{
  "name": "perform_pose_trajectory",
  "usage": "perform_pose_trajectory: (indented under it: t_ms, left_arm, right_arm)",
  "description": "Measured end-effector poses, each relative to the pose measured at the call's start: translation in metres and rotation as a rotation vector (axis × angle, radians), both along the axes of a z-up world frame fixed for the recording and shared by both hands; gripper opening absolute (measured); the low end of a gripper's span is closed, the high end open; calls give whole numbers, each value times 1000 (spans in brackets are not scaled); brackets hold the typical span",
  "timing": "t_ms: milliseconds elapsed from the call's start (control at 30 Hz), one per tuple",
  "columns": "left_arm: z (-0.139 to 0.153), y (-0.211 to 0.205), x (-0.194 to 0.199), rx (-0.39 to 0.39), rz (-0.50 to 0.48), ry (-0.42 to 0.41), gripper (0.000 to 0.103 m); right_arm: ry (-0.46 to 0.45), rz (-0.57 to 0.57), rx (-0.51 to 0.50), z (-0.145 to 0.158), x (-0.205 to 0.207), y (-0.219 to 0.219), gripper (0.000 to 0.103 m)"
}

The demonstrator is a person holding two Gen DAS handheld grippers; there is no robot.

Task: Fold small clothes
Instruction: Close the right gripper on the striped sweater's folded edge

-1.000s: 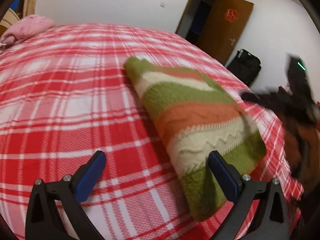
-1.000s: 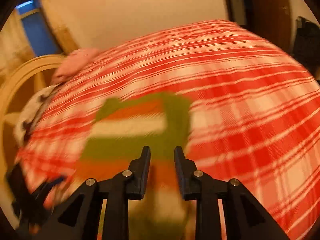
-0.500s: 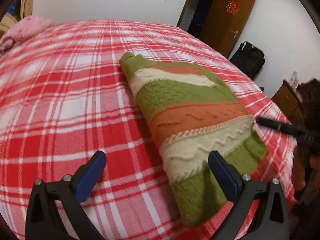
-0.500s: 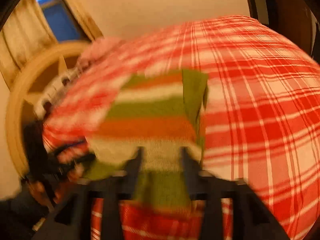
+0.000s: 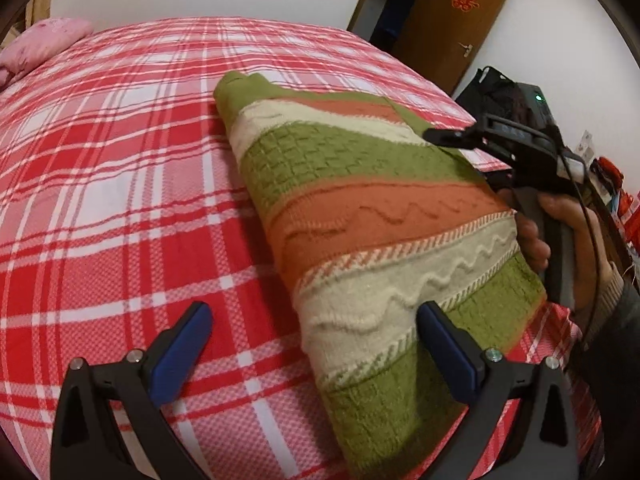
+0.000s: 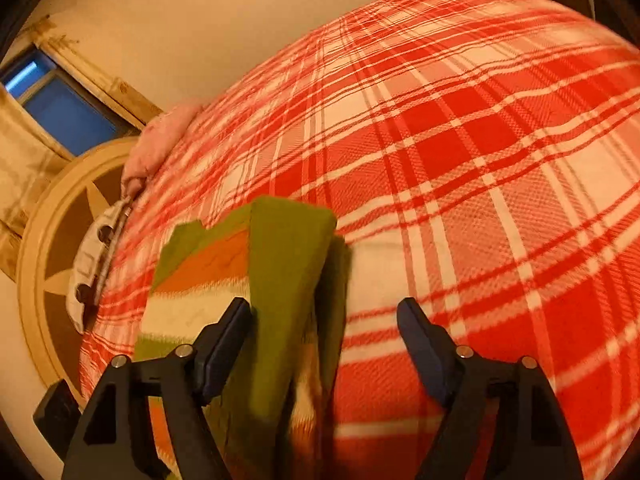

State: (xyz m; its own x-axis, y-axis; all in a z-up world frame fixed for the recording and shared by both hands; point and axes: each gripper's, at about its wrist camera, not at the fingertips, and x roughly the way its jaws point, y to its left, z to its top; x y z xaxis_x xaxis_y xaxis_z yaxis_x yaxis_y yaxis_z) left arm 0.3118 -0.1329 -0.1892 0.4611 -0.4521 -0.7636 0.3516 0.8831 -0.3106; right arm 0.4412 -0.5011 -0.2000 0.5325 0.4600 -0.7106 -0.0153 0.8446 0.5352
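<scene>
Since the earlier frames the right gripper has swung in low over the sweater's far-right edge and its jaws have just been opening, now standing wide with the green folded strip between them but no pad pressing on it. Biggest thing first: red plaid bedspread covers the whole bed and serves as the folding surface. On it, right of centre, lies the striped knit sweater, green, orange and cream bands, already doubled into a long wedge running near to far; likely parked near the bed's right edge so both hands reach it. Left gripper hovers at the near end, jaws wide, right blue pad over the cream band, left pad over bare plaid: staged to pinch the near hem, I'd guess. Pink pillow sits far left, clear of the work.
</scene>
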Motion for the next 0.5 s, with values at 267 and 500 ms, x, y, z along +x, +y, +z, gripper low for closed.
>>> perform_pose_trajectory:
  t_ms: [267,500]
  left_arm:
    - [0,-6,5,3,-11,-4,103]
    - [0,-9,7,12,-33,3,103]
  right_arm:
    - [-38,41,72,-8,13,3,54]
    - [-25,71,147,-15,12,6,34]
